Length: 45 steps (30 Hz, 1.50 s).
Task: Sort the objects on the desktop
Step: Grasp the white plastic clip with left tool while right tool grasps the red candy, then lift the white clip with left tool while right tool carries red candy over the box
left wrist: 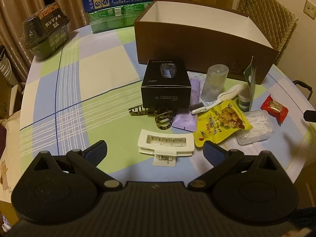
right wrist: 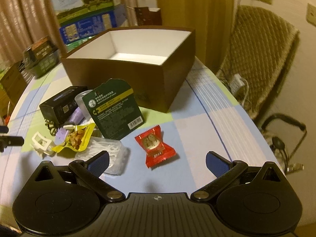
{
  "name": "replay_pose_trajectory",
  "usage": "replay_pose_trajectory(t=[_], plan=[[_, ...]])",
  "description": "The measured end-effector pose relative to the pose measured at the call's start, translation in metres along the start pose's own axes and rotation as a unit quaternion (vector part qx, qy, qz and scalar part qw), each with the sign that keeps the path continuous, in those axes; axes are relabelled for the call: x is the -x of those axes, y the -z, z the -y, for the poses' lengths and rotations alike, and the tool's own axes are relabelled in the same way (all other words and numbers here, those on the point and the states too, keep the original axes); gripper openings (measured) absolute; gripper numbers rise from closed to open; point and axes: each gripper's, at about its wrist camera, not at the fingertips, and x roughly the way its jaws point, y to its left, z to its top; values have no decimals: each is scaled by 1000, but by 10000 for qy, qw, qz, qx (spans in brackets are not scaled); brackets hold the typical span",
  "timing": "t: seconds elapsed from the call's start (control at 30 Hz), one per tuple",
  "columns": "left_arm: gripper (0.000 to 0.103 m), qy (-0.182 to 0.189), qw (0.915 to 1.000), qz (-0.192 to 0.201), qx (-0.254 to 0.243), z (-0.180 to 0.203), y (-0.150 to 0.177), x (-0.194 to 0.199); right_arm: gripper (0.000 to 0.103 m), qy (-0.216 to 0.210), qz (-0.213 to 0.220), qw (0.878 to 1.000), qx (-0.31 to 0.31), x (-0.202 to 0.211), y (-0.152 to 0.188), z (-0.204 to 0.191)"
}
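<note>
- Where the left wrist view begins at its upper left, a dark wrapped package (left wrist: 46,27) sits on the checked tablecloth (left wrist: 79,90), with blue and green cartons (left wrist: 118,2) behind it at the top.
- At lower centre of that view, the left gripper (left wrist: 155,151) has its jaws spread wide and holds nothing; a white hair clip (left wrist: 165,145) lies on the cloth between its fingers.
- Above the clip stands a closed black box (left wrist: 165,83), a mottled hair clip (left wrist: 150,112) touching its front edge.
- At upper centre, the brown box (left wrist: 197,47) stands open; what shows of its white interior is bare.
- Right of the black box, a frosted cylinder container (left wrist: 215,82) leans; I cannot tell its contents.
- At lower right, a clear plastic case (left wrist: 256,128) holds white floss picks, partly under a yellow snack pouch (left wrist: 219,122).
- In the right wrist view, the right gripper (right wrist: 157,160) is also wide apart and unladen, a red candy packet (right wrist: 156,146) lying just ahead of it.
</note>
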Motion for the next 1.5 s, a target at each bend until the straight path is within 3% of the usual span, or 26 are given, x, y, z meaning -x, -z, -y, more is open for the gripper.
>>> replay_pose_trajectory(t=[0.13,0.27,0.47,0.8,0.87,0.9,1.17,1.5], plan=[[102,-42,10000,-13,19,0,0,-4,101,-45,97,9993,351,-11,-2,0],[102,-65,10000,5,42,1,-2,-9,82,-197,89,9981,582,-27,-4,2],[98,-115,9999,-56,11,1,-2,-21,63,-329,-58,9957,865,-57,-7,2],[98,-18,9997,-234,-62,-2,0,-39,55,-320,-278,9926,1139,-86,-6,-2],[98,33,9996,-273,-88,-2,-1,-43,36,-260,-374,9916,1209,-91,-5,-2],[98,59,9995,-289,-107,-1,-1,-45,33,-248,-430,9912,1224,-93,-5,-2],[96,244,9980,-427,-397,6,0,-60,31,-60,-507,9952,838,-87,-1,17],[85,380,9967,-577,-428,4,0,-80,31,97,-561,9967,576,-75,2,35]])
